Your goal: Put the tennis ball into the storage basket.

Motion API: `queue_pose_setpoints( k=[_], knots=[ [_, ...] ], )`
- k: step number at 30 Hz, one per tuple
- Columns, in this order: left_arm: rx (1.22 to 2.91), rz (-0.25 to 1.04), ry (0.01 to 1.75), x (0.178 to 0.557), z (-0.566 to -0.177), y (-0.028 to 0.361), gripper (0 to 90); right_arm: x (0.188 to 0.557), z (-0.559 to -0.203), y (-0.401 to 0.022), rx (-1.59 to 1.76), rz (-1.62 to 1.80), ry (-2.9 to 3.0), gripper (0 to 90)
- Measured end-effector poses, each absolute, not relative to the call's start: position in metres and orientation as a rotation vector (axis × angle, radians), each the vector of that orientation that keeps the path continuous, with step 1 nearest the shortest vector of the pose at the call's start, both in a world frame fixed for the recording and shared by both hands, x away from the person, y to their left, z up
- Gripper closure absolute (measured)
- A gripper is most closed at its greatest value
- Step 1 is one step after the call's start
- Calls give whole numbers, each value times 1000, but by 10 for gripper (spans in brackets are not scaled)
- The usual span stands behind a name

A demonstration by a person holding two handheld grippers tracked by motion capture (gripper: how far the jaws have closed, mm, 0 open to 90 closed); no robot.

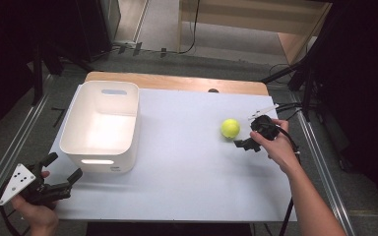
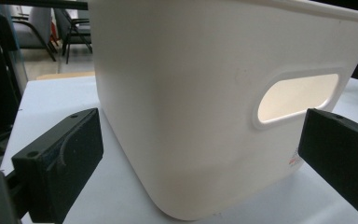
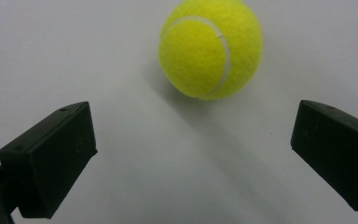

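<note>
The ball sat just ahead of the right gripper's spread jaws, untouched; the left gripper gaped too, near the empty white bin by the table's left edge.

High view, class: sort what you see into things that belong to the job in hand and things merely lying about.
In the job:
- round yellow felt tennis ball, on the table just ahead of the open right gripper
- white plastic bin with handle slots, faced by the open left gripper

Lying about:
- black cables on the floor beyond the white-topped table

Bin left of ball
</note>
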State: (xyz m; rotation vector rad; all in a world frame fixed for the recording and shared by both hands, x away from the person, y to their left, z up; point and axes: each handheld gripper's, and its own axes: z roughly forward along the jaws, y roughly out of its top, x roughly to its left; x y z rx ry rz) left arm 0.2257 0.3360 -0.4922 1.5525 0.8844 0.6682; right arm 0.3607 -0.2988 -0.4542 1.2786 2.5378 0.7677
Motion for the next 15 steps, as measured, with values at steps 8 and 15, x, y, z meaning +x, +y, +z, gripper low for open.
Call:
queue_pose_setpoints(
  k=[8, 15],
  knots=[
    [1572, 666, 881, 226, -493, 334, 1, 372, -450, -294, 1265, 736, 2541, 0],
    [1565, 660, 873, 225, -494, 333, 1, 384, -451, -288, 1254, 719, 2561, 0]
  ],
)
